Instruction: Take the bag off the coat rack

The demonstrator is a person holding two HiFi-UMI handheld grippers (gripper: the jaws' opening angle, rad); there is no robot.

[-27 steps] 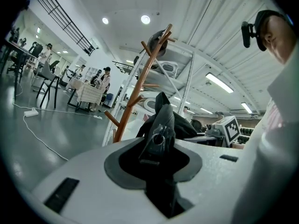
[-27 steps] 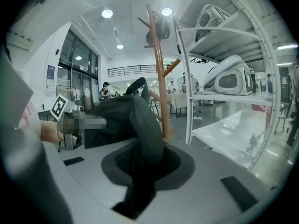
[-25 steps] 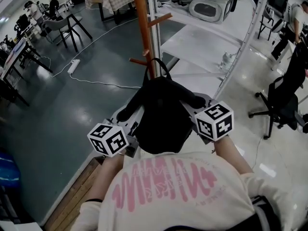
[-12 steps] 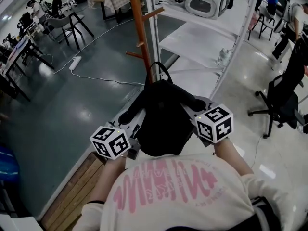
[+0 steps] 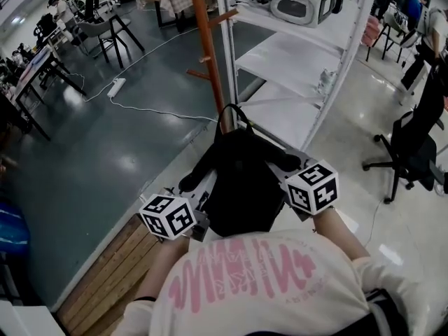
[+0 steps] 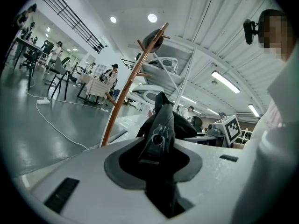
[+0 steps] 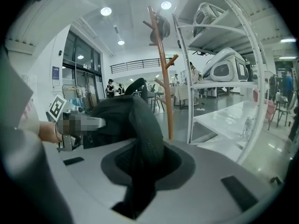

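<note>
Before coat rack, bag, seemingly hanging clear

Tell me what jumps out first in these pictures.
A black bag fills the middle of the head view, gripped on either side by the left gripper and the right gripper, just ahead of the person's chest. Behind it stands the wooden coat rack, with white shelving to its right.
</note>
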